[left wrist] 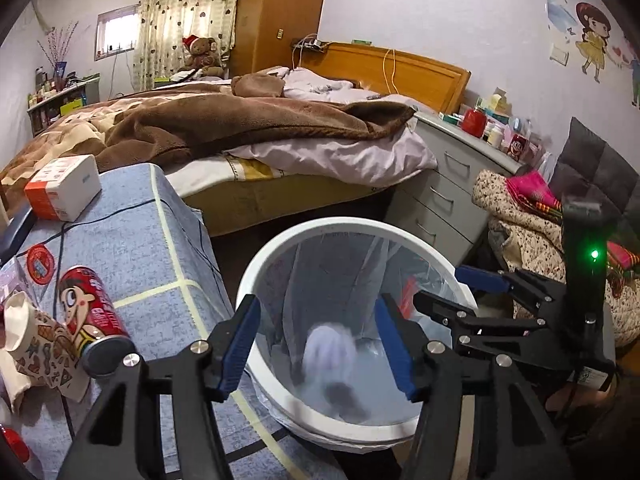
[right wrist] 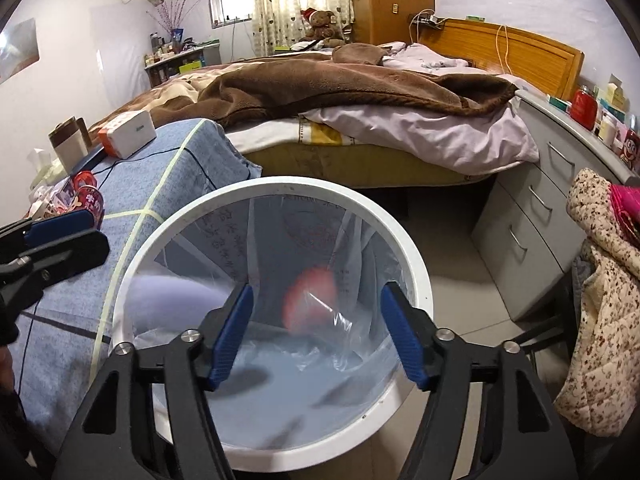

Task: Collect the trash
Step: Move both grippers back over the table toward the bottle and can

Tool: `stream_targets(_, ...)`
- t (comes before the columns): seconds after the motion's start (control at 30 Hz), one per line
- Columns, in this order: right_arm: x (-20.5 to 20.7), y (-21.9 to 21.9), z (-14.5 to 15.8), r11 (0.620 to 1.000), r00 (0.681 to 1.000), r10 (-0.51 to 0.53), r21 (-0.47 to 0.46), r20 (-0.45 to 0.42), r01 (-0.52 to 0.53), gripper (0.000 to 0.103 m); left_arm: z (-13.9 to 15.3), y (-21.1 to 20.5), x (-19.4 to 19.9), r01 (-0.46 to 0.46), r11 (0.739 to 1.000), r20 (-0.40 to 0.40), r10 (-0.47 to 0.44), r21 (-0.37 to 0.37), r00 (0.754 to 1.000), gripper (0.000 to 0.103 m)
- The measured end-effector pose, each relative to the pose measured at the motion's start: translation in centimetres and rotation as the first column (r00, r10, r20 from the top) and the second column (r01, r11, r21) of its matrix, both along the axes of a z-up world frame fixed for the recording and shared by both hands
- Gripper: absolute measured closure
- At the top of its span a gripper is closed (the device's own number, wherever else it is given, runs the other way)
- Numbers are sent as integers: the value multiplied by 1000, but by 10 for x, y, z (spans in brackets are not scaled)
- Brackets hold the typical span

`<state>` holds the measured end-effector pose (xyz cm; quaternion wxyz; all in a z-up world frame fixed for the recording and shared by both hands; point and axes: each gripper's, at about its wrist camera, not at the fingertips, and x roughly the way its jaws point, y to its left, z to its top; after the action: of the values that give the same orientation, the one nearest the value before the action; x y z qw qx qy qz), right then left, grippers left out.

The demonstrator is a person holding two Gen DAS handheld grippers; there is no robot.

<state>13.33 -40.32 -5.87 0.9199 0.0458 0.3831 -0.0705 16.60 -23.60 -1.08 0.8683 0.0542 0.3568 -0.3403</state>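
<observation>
A white trash bin (left wrist: 280,248) with a clear liner stands beside the table; it also shows in the right wrist view (right wrist: 412,248). My left gripper (left wrist: 318,346) is open and empty above the bin, with a blurred white piece of trash (left wrist: 330,354) falling inside. My right gripper (right wrist: 316,336) is open and empty above the bin, with a blurred red item (right wrist: 310,296) falling inside. A red can (left wrist: 94,312) and a crumpled patterned paper cup (left wrist: 36,336) lie on the blue tablecloth (left wrist: 160,248) at the left. The right gripper also shows in the left wrist view (left wrist: 452,292).
A white and orange box (left wrist: 64,186) sits on the table's far end. A bed with a brown blanket (left wrist: 248,120) lies behind. A grey drawer unit (right wrist: 532,208) and a chair with floral clothing (right wrist: 604,280) stand at the right.
</observation>
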Motion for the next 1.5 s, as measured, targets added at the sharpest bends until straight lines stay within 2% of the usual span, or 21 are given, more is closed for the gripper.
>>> stream_targets(0.5,-3,22,22,1000,997,10,7,77,-10,35,18,42,-13,-88,996,56,88,-4,995,40)
stream_targets(0.9,2,71,39,994,983,105,-1,150,-106,34,34,110,-19,-221,975,90,223,-31,971,38)
stream_targets(1.17,14,108,48,981,963,187,6,192,-192,34,38,168,-16,-352,935,86,355,-50,931,35)
stream_targets(1.3,25,127,48,972,954,229,12,194,-236,29,34,201,-12,-435,899,74,438,-51,896,31)
stream_targets(1.5,46,157,43,956,943,286,16,167,-293,28,26,241,-5,-522,851,44,524,-47,851,29)
